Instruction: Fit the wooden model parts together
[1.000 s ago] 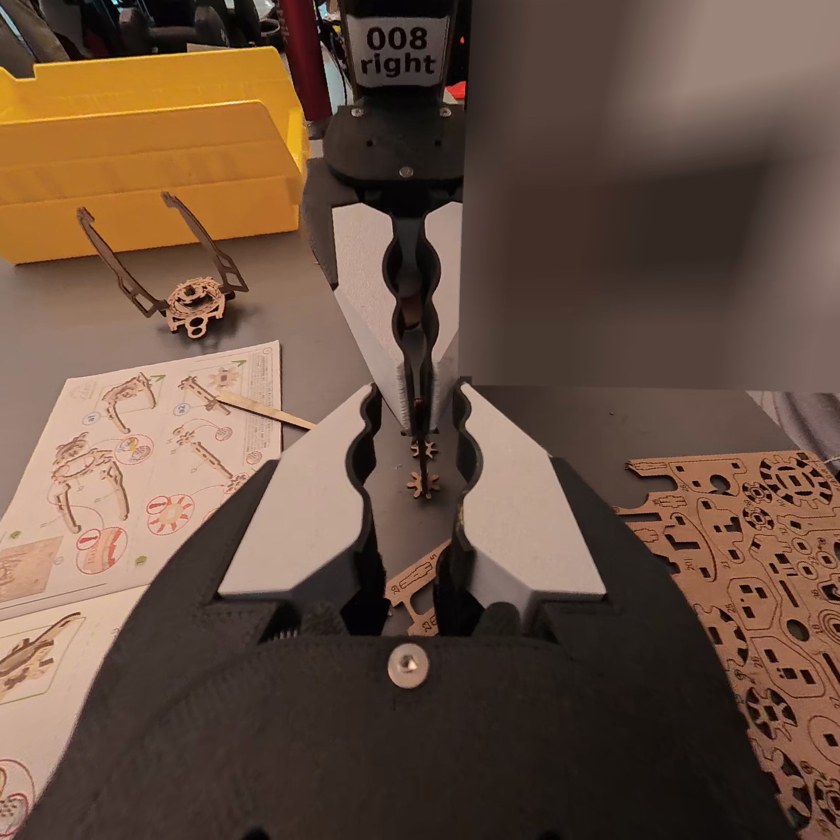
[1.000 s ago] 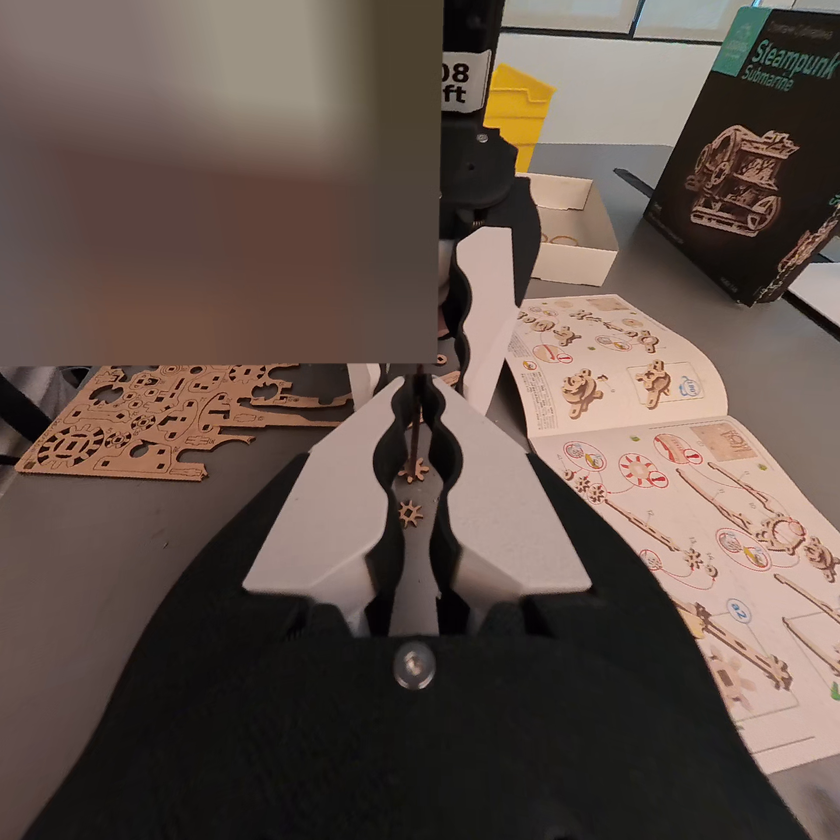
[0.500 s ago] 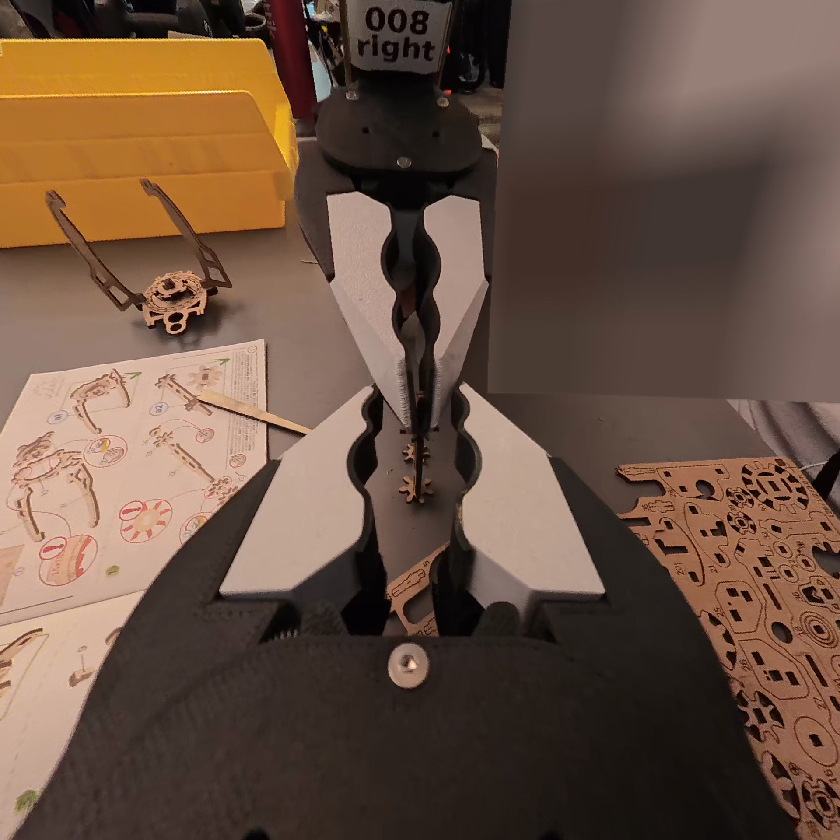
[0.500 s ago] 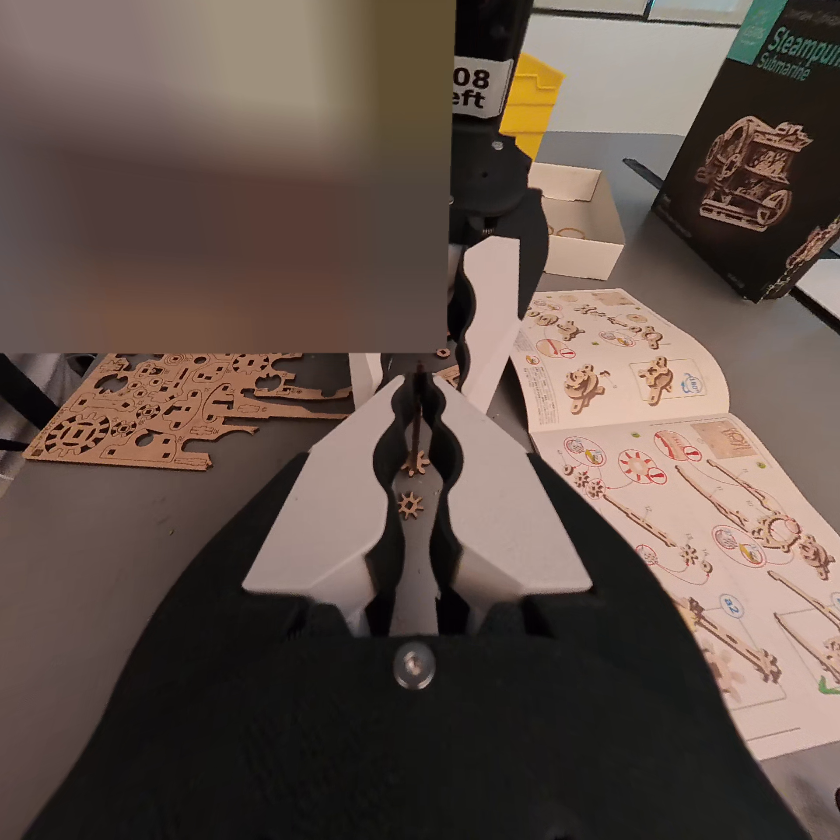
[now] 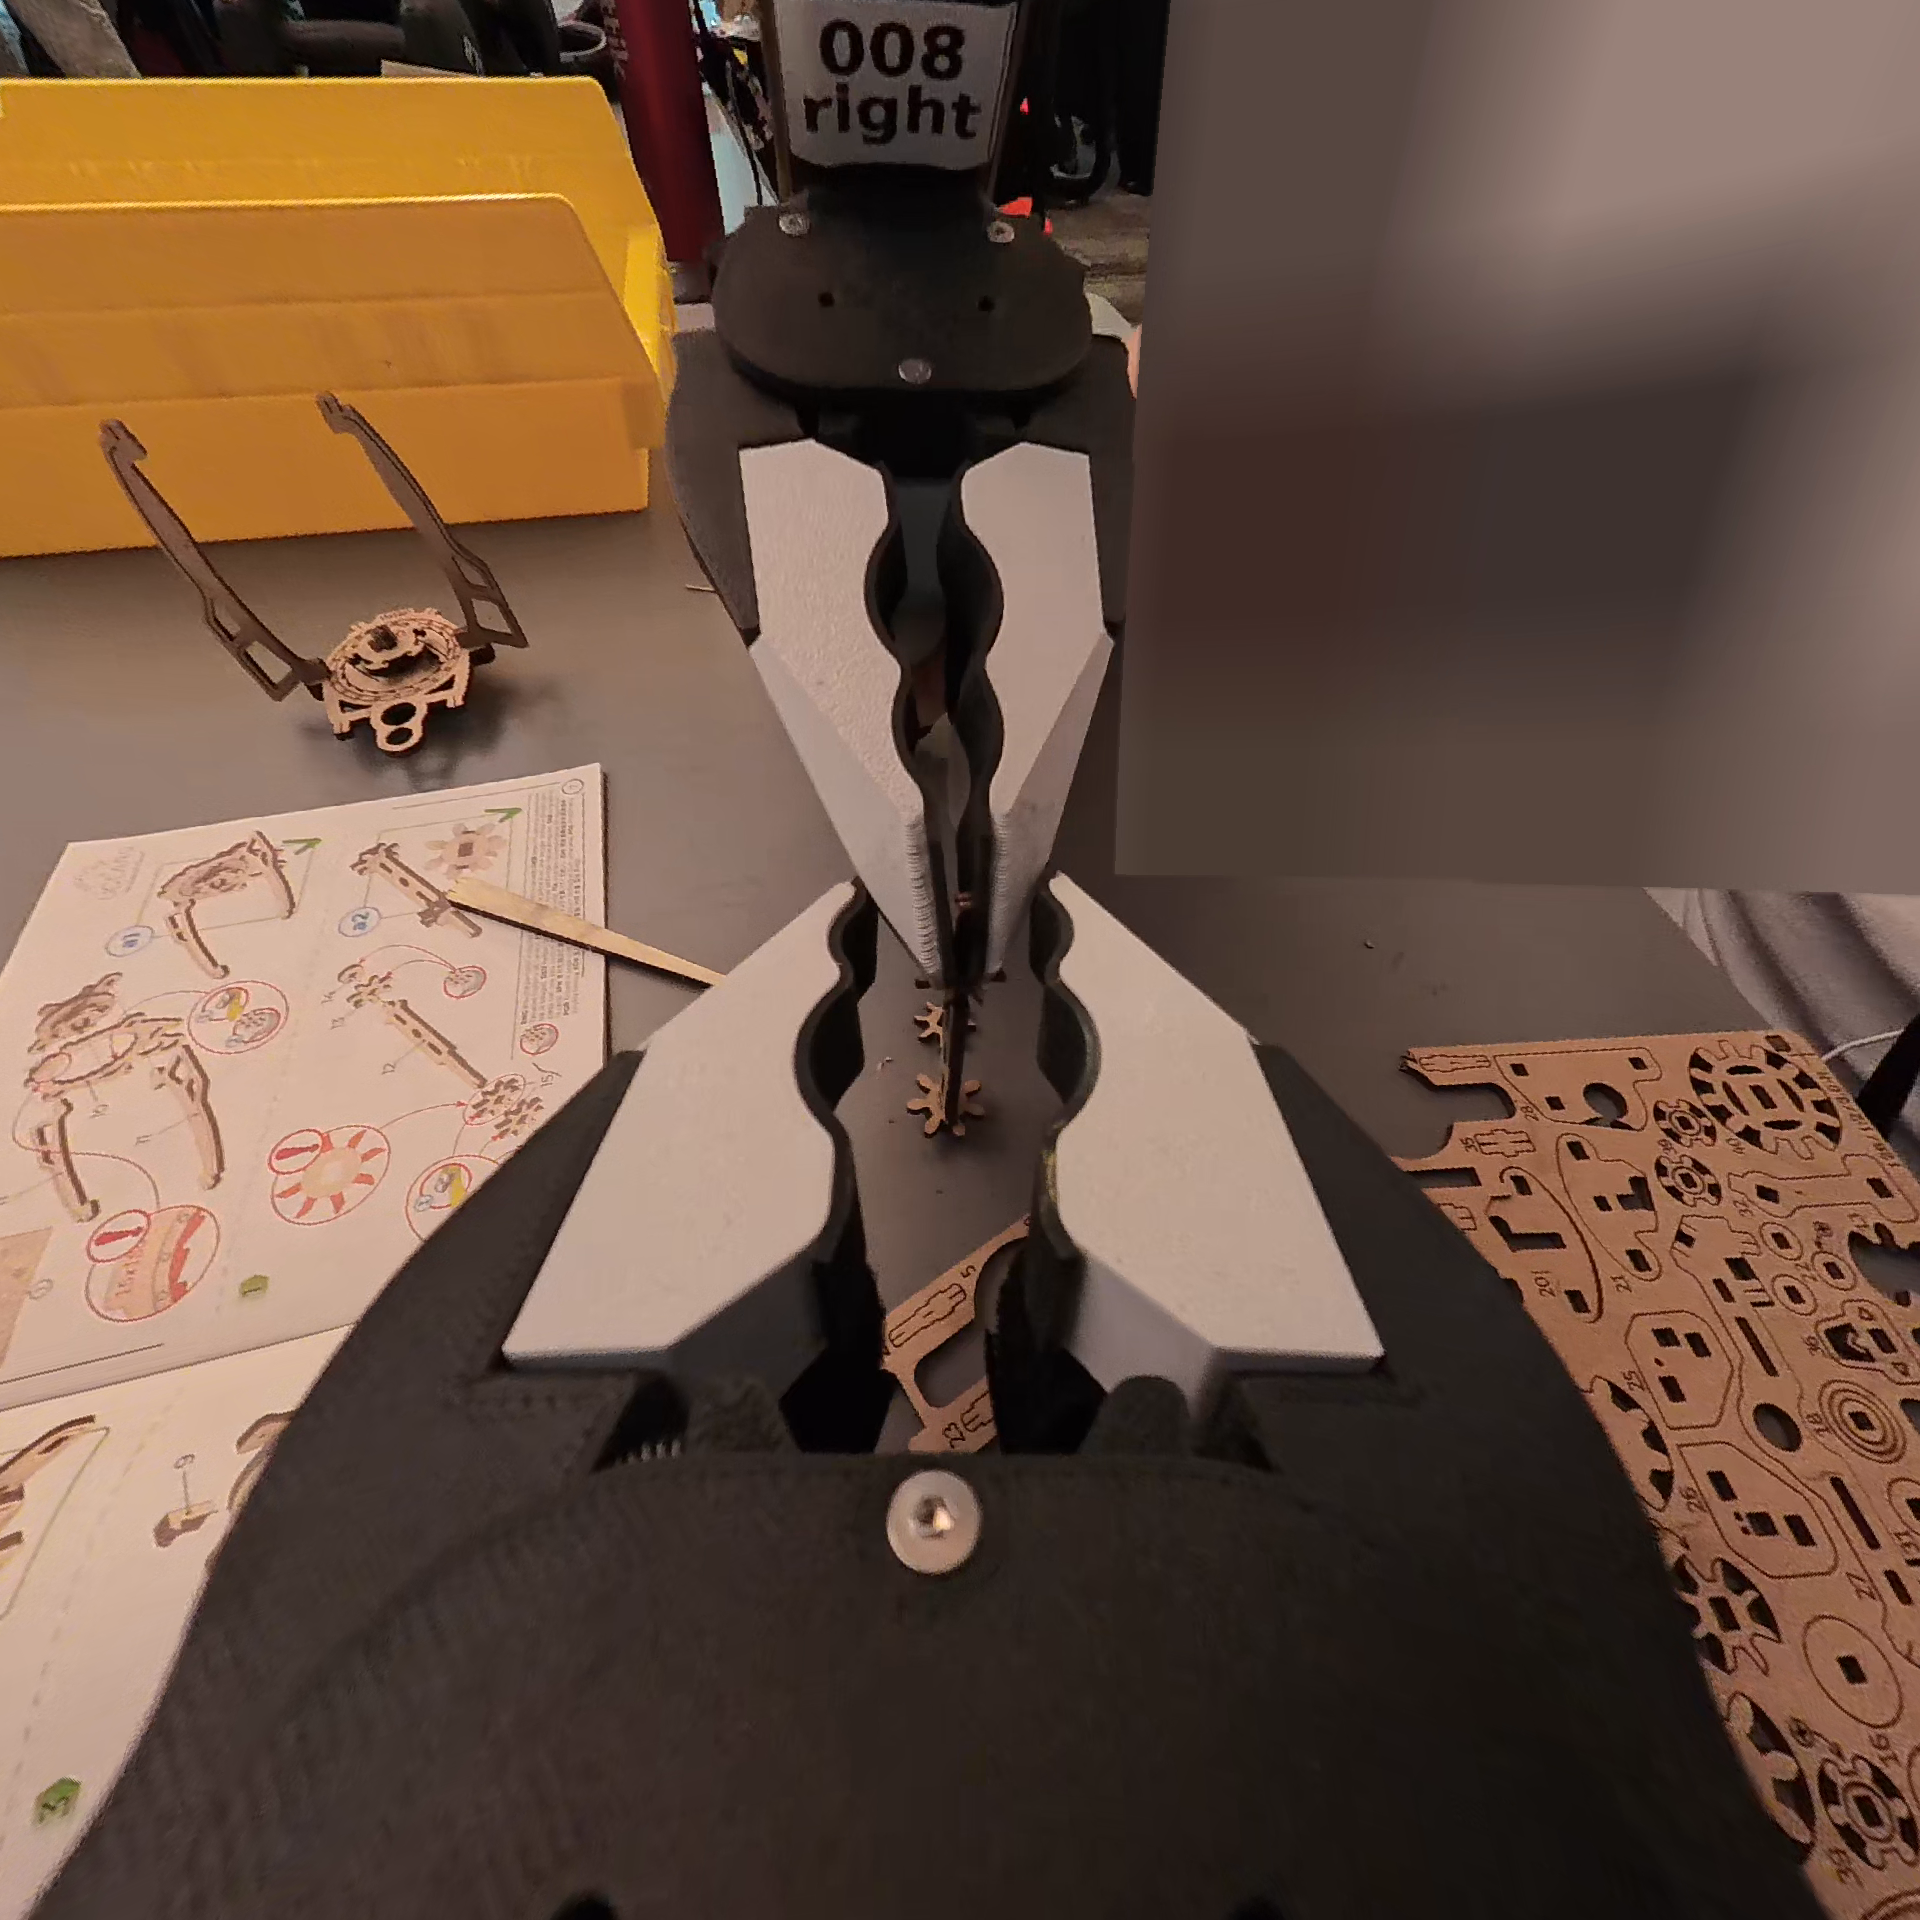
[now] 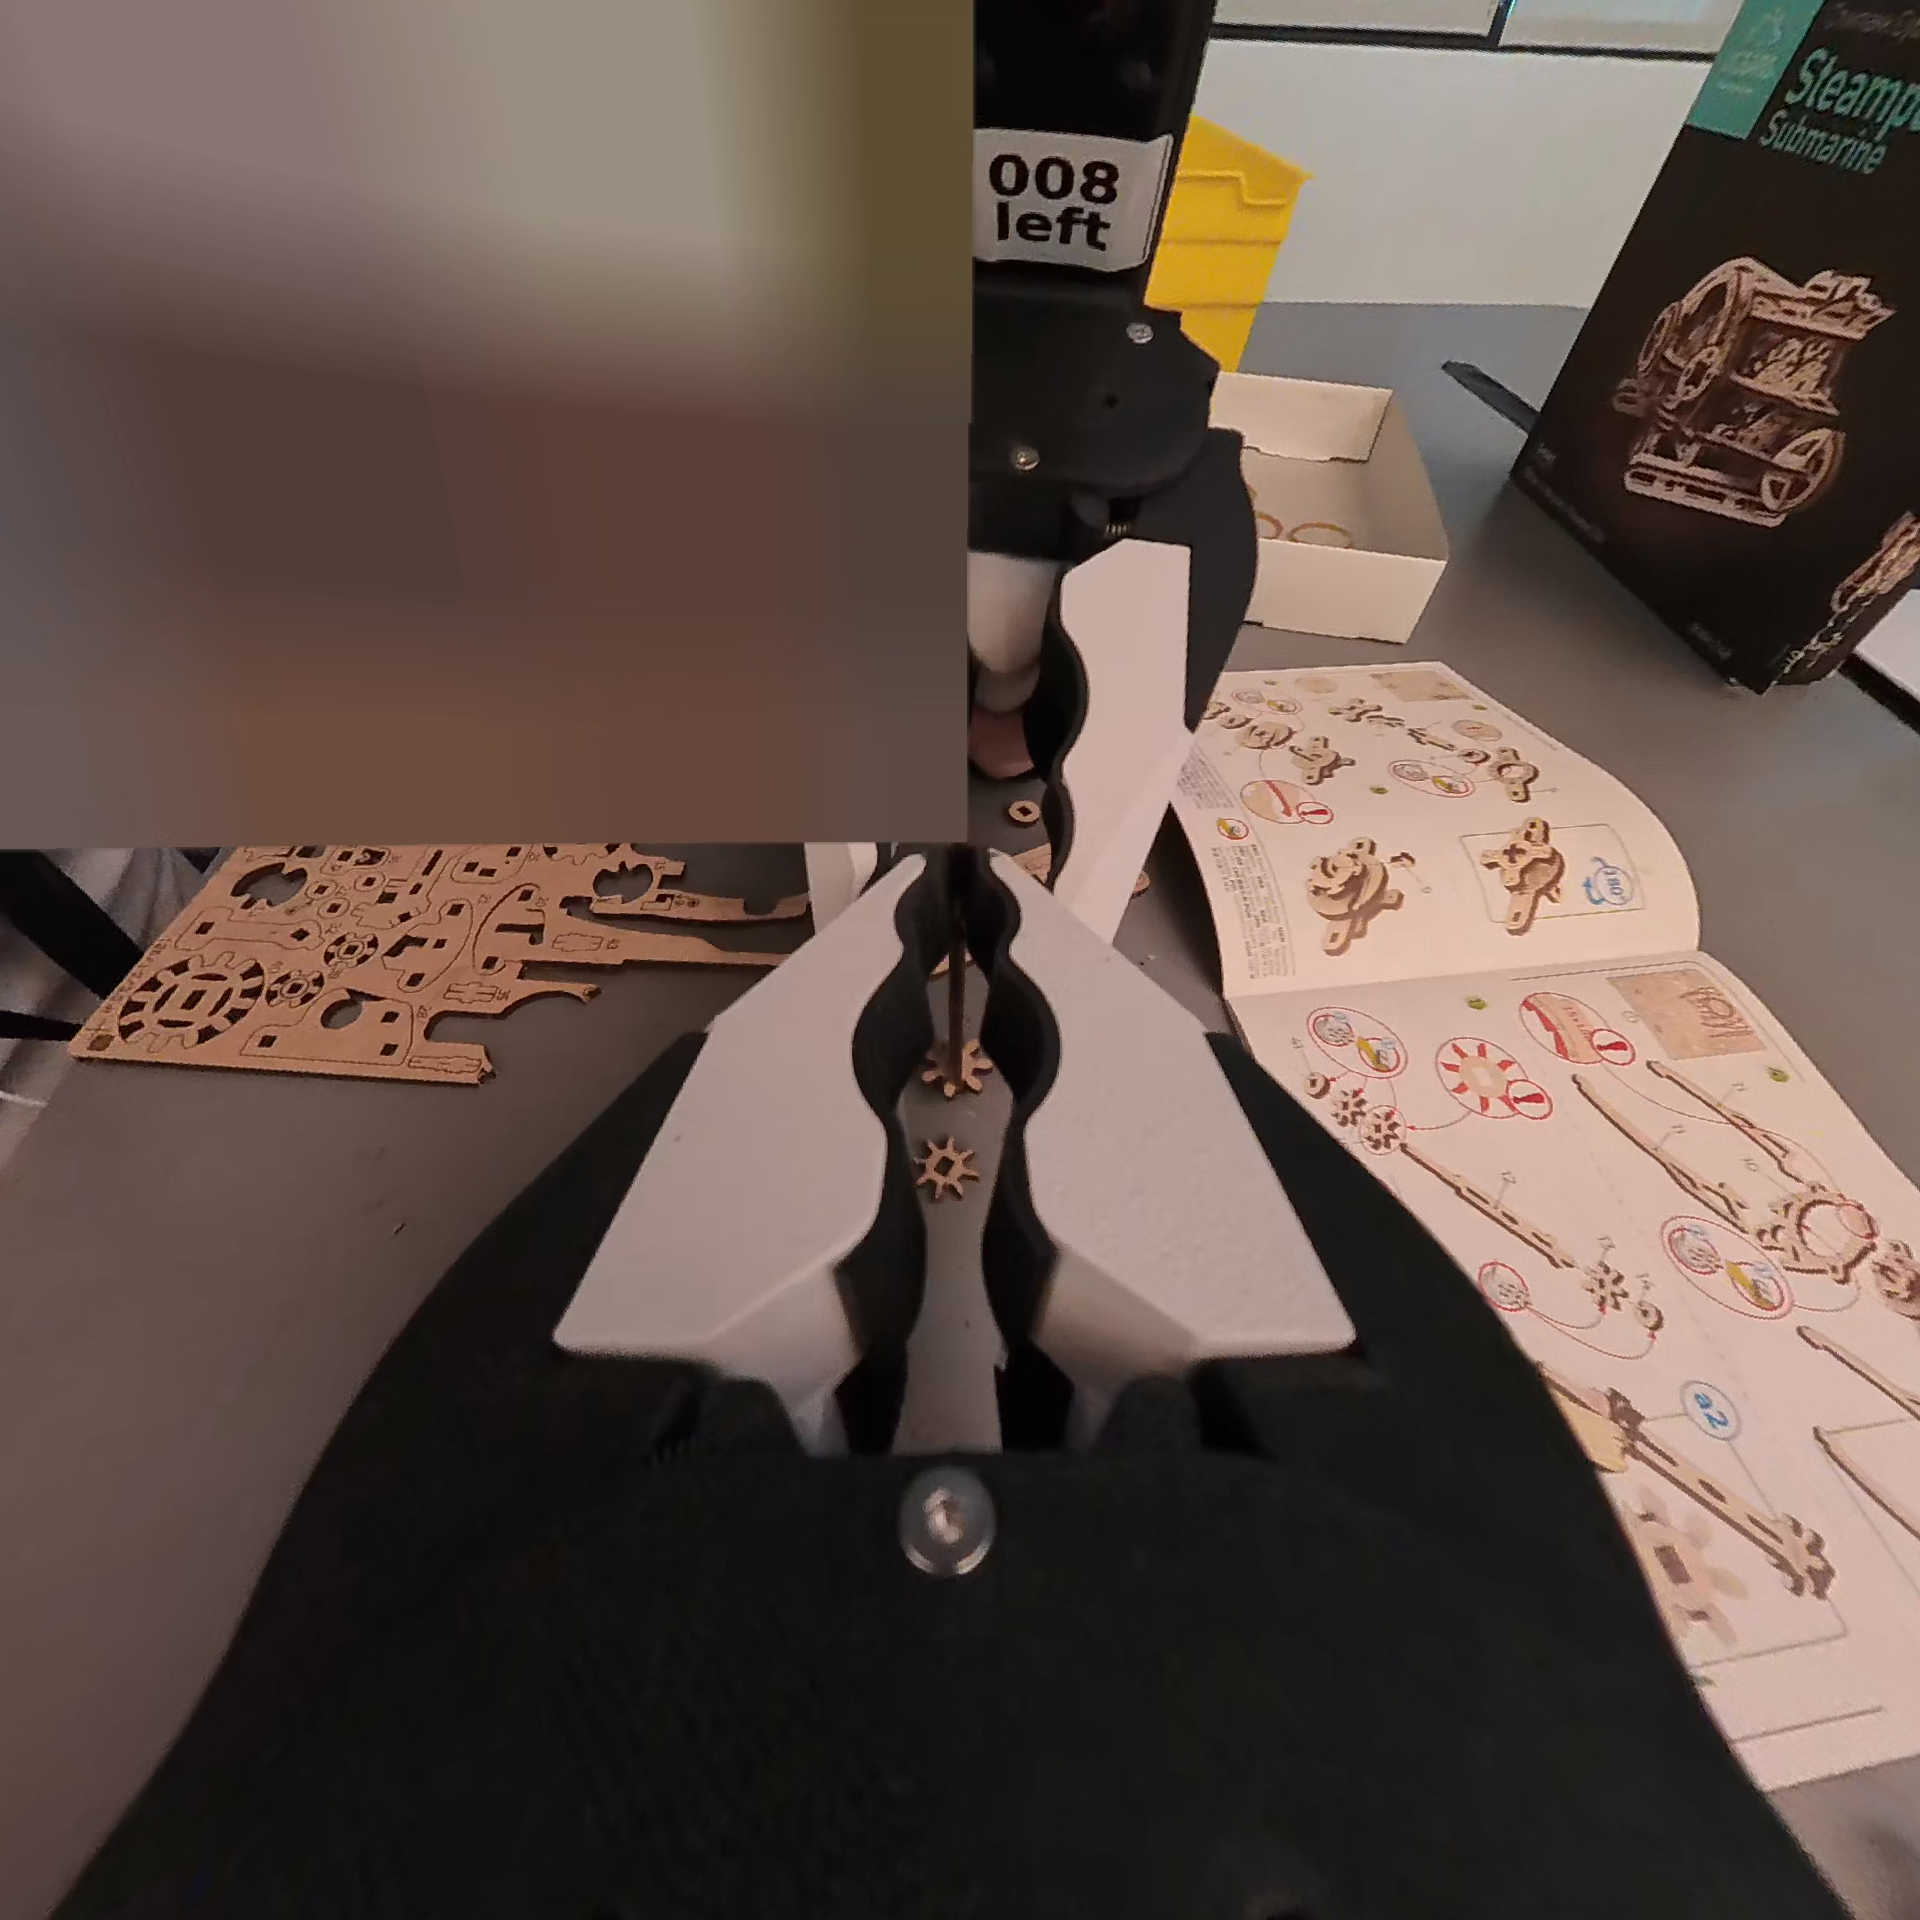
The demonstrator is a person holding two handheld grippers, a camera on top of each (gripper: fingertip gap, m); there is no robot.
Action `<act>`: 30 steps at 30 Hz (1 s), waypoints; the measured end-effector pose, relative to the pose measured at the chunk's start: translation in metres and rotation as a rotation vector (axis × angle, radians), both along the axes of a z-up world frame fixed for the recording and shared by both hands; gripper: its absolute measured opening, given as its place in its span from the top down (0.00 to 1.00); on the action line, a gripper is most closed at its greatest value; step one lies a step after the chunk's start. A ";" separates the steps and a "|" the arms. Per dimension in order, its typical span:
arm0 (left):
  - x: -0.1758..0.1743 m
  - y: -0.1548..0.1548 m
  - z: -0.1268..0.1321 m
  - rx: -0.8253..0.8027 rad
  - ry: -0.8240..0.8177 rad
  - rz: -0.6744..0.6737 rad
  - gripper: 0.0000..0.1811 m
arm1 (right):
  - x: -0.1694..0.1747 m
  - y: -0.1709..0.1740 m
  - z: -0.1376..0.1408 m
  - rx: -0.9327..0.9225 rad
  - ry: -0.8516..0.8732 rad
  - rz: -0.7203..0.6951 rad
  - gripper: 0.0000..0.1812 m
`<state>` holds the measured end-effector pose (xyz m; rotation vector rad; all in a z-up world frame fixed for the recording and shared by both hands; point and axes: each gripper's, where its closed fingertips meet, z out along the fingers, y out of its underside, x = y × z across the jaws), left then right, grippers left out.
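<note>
My right gripper (image 6: 954,883) is shut on a thin dark wooden strip (image 6: 954,977) held edge-on and pointing down at the table. A small wooden gear (image 6: 956,1065) sits on the strip's lower end. A second small gear (image 6: 945,1164) lies just beyond it; I cannot tell whether it is on the strip. In the left wrist view the right gripper (image 5: 956,935) faces me with the strip and both gears (image 5: 943,1101). My left gripper (image 5: 951,914) is open, its fingertips on either side of the strip without touching it. One of its white fingers (image 6: 1127,707) shows in the right wrist view.
A laser-cut wooden part sheet (image 5: 1714,1299) lies right of the left gripper. An open instruction booklet (image 5: 260,1039) lies left, a thin stick (image 5: 582,930) on it. A part-built two-armed assembly (image 5: 384,665) stands before a yellow bin (image 5: 312,312). A white box (image 6: 1340,499) and black product box (image 6: 1745,364) stand behind. Both grippers' tips are close together, under 4 cm apart. My left gripper's tips are some 20 cm from the part-built two-armed assembly (image 5: 384,665).
The right gripper has tilted more upright in the left wrist view, still shut on the strip. The left gripper stays open around it. The gears have barely moved.
</note>
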<state>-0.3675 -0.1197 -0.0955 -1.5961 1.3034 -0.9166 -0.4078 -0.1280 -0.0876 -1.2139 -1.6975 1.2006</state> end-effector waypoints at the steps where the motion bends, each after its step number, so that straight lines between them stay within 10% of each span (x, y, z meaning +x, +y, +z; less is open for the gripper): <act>1: 0.000 0.000 0.000 -0.001 -0.002 -0.002 0.84 | 0.000 0.000 0.000 -0.002 -0.009 -0.001 0.96; 27: -0.008 0.000 -0.006 0.027 0.046 -0.009 0.86 | -0.007 0.000 -0.002 -0.011 -0.061 0.006 0.96; 30: -0.004 -0.006 -0.023 0.101 0.166 -0.044 0.98 | -0.006 -0.007 -0.003 0.004 -0.068 0.033 0.96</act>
